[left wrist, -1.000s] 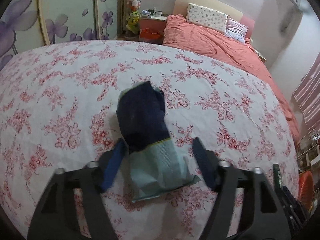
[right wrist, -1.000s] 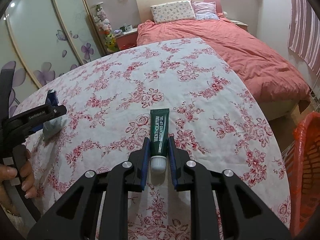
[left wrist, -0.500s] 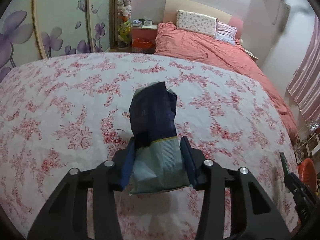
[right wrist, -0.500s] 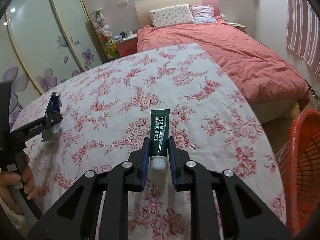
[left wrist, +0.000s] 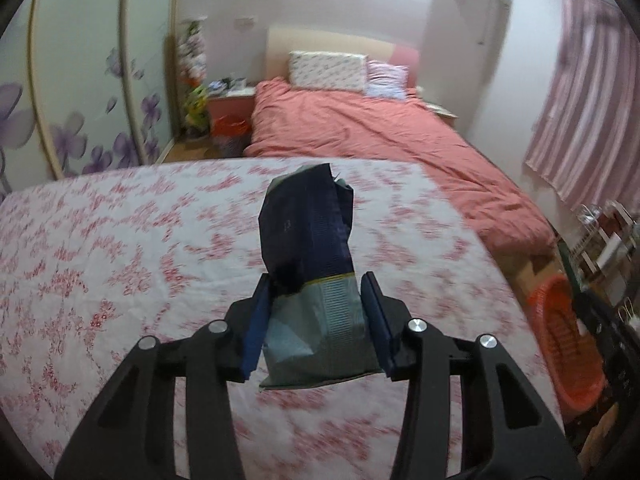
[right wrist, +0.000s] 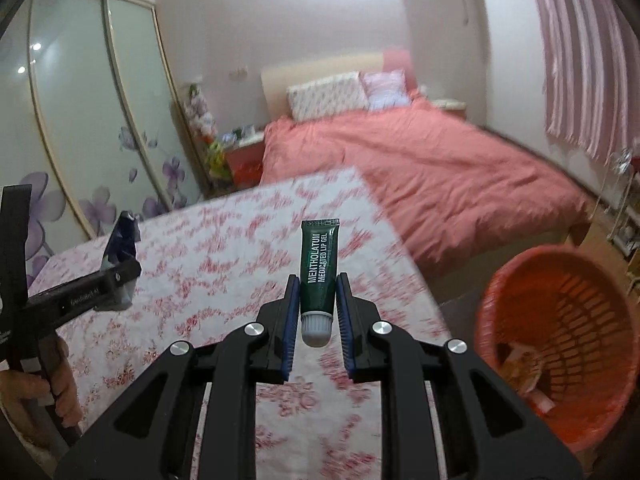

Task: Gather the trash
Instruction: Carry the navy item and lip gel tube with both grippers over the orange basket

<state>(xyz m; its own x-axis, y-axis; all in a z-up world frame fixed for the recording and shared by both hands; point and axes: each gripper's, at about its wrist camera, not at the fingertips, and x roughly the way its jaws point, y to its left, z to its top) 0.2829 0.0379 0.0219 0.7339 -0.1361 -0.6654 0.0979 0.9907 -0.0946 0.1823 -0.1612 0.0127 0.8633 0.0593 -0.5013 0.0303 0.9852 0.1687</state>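
Between tool (right wrist: 317, 300) pads, tube (right wrist: 319, 266) cap-backward

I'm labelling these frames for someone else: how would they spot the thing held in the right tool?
Find the floral-covered bed, then the right tool above it. Clamped there is a small dark green tube, white cap nearest the camera, unlike the crumpled blue packet.

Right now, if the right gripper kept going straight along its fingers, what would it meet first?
Probably the floral cloth beyond the held lip gel tube; the right gripper points down at it, though depth is unclear.

Left gripper (left wrist: 316, 312), right gripper (right wrist: 317, 308) both clamped
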